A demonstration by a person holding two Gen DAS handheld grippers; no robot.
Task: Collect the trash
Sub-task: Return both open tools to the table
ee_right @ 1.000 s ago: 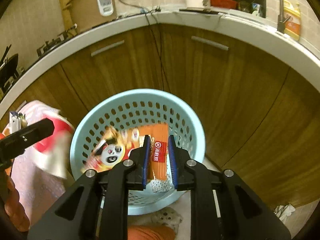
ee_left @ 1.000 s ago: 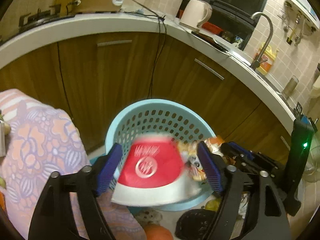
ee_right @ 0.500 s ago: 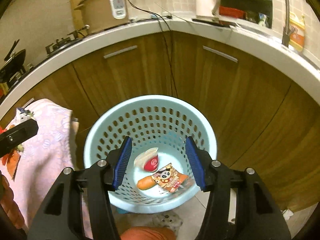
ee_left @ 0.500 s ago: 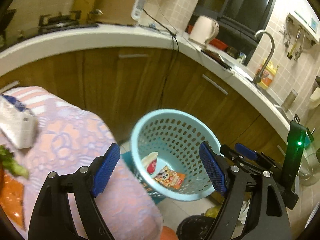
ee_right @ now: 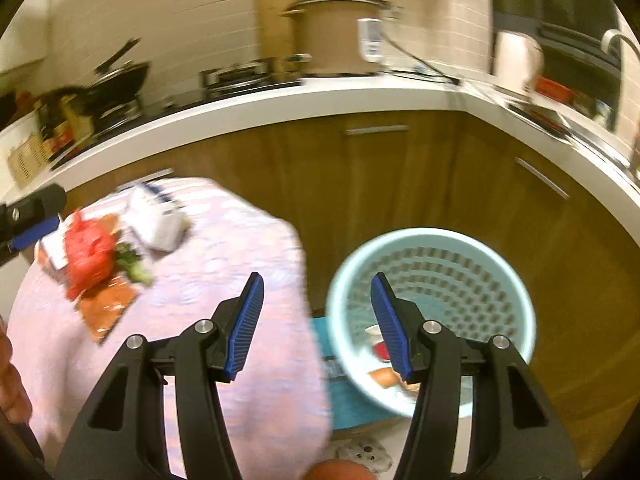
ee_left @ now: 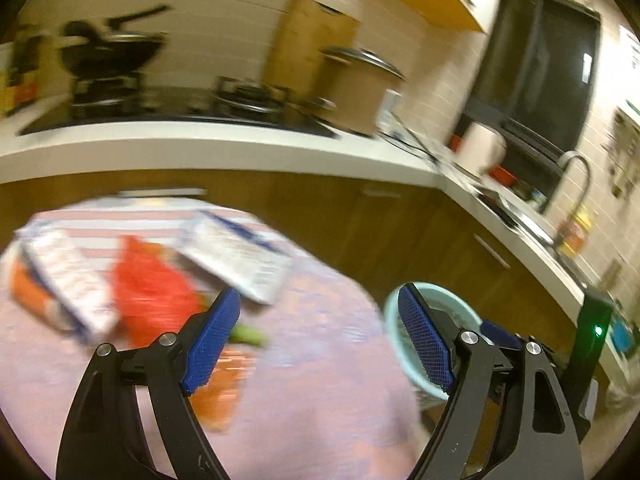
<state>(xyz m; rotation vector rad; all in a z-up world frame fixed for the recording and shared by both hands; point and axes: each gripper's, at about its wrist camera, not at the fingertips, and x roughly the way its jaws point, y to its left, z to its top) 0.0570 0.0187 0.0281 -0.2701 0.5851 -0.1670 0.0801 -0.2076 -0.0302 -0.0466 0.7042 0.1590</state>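
Motion blur smears both views, so print on the packets cannot be read. The landmark is the pale blue basket [ee_right: 432, 320]: in the right wrist view its bottom is partly hidden behind a blue pad, yet a red-and-white cup [ee_right: 378, 340] and an orange wrapper [ee_right: 384, 376] show inside it. In the left wrist view only a slice of the basket's rim [ee_left: 390, 320] shows beside the pad. Left of the basket lies the pink cloth-covered table [ee_right: 224, 264], bearing the remaining trash – a red bag [ee_right: 88, 252], a white carton [ee_right: 158, 220], an orange packet [ee_right: 106, 308] and some greens [ee_right: 132, 264]. The right gripper [ee_right: 316, 320] points downward between table edge and basket, jaws spread with nothing between them, having opened within the last second. The left gripper [ee_left: 320, 340] hangs over the table – jaws spread wide, empty.
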